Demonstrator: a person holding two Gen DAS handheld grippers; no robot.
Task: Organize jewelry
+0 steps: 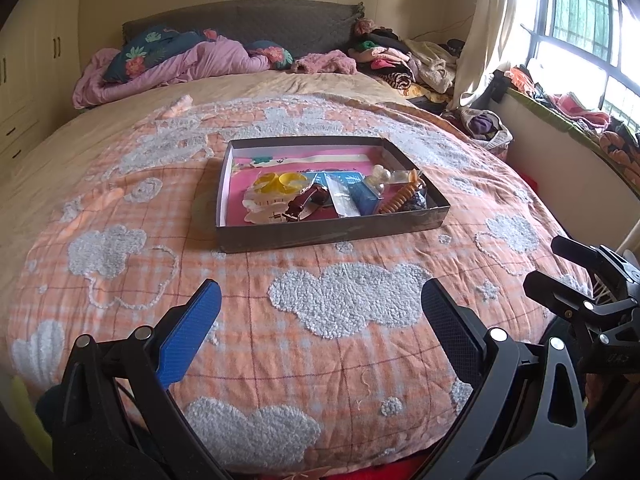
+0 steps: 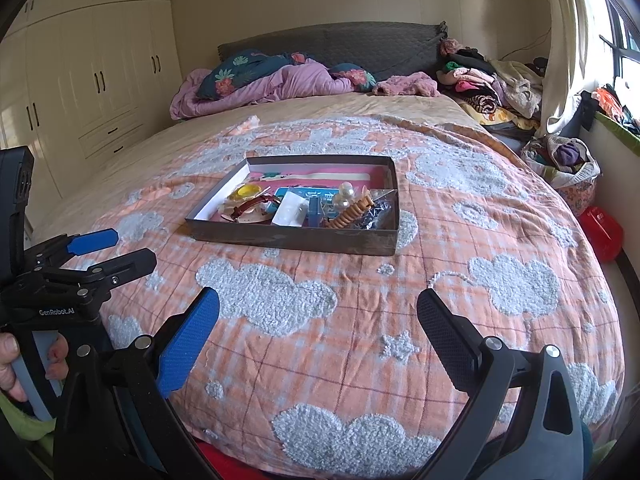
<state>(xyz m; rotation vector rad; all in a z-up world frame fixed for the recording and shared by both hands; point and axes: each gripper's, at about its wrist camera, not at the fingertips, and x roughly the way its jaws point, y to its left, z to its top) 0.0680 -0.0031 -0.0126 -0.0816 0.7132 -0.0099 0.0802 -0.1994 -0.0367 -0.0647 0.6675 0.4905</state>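
Observation:
A shallow dark box [image 1: 320,234] [image 2: 296,240] rests on the orange cloud-patterned blanket in the middle of the bed. Inside lie yellow bangles [image 1: 280,184] [image 2: 246,191], a brown watch [image 1: 308,200] [image 2: 256,203], a blue case [image 1: 366,198] [image 2: 316,194], pearl beads [image 1: 380,178] [image 2: 346,196], an orange spiral hair tie [image 1: 402,196] [image 2: 354,210] and a clear packet [image 1: 344,200] [image 2: 290,210]. My left gripper [image 1: 320,324] hovers open over the blanket in front of the box, holding nothing. My right gripper [image 2: 318,326] is likewise open and empty, near the box's right side.
Crumpled purple bedding and pillows [image 1: 168,64] lie at the headboard. Piled clothes [image 1: 396,60] fill the far right corner, with a laundry basket [image 2: 564,164] and red object [image 2: 602,236] beside the bed. Wardrobes [image 2: 80,72] line the left wall. A hand [image 2: 12,364] grips the left tool.

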